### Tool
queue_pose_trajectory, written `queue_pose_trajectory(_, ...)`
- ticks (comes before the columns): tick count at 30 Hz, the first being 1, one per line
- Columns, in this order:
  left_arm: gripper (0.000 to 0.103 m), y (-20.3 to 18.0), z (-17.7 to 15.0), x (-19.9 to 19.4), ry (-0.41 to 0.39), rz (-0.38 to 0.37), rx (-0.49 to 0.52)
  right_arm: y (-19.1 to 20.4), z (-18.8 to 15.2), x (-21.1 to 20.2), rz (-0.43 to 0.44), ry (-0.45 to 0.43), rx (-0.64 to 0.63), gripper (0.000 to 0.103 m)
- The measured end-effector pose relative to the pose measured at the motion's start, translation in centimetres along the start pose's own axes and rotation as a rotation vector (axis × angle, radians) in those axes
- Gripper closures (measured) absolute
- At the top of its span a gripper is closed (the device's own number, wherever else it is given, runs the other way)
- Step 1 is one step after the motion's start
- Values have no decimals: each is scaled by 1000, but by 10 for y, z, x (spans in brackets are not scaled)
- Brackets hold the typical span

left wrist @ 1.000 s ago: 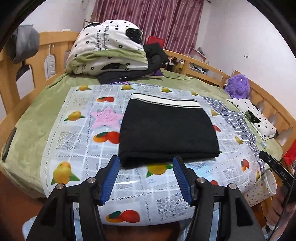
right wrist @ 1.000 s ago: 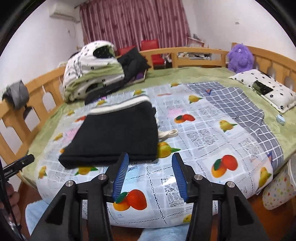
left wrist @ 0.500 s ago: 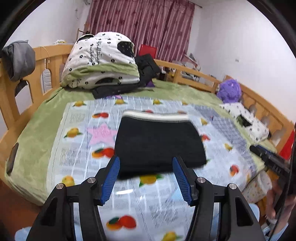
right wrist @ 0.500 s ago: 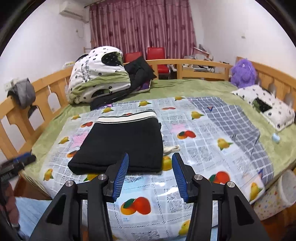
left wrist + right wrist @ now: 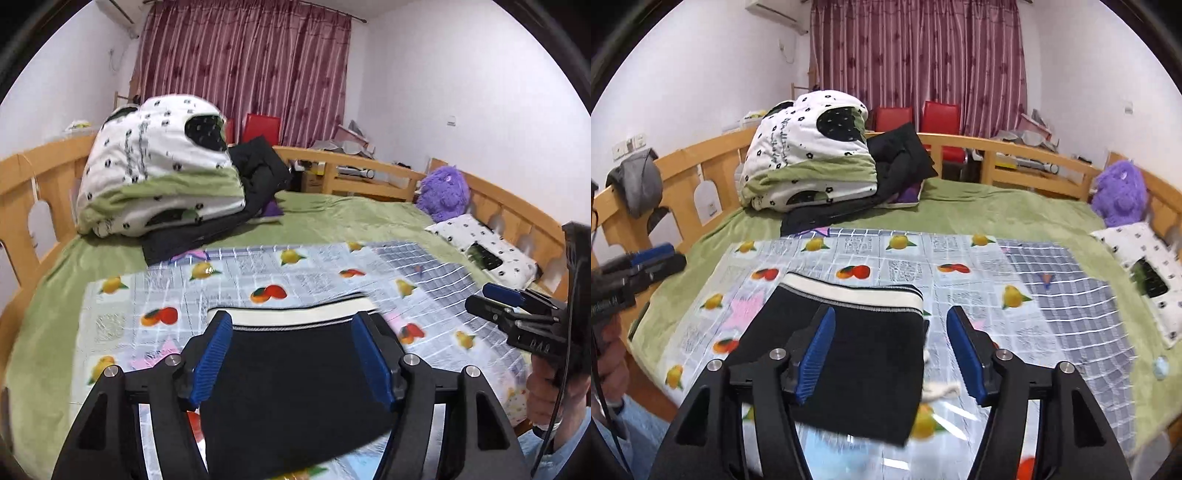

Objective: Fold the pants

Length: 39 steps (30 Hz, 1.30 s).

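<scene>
The folded black pants (image 5: 857,354) lie flat on the fruit-print sheet (image 5: 979,273) covering the bed (image 5: 997,214), striped waistband at the far end. Above them, the left tool (image 5: 291,354) and right tool (image 5: 890,350) both hang spread wide, grasping nothing.

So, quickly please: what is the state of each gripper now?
Left gripper: open, holding nothing, above the pants.
Right gripper: open, holding nothing, over the pants' right edge.
</scene>
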<state>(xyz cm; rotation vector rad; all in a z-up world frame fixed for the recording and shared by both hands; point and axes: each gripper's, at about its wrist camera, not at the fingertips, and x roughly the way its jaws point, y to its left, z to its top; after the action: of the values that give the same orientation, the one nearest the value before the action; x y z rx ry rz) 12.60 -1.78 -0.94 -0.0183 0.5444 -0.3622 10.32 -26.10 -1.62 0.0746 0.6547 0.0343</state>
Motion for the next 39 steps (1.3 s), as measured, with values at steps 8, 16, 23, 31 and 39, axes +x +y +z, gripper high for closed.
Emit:
queue_pose_trajectory(8,38,25,-38,70,202,114,-25,-22,-13,101,53,203,180,40)
queue_pose_trajectory(16,38,45,-43,76,223,126,-88,-6,5,121,83,140,172,40)
queue_pose_trajectory(23,38,69,-41,83,244,127,-185,-16,2,150,71,205,275,40)
queue_pose_trajectory(31,38,79,-53,97,299,98,-274,-11,5,147,13,176,199,40)
queue_pose_trajectory(39,38,81,-53,108,324,123,-273,-34,0,167,-26,233,249,40)
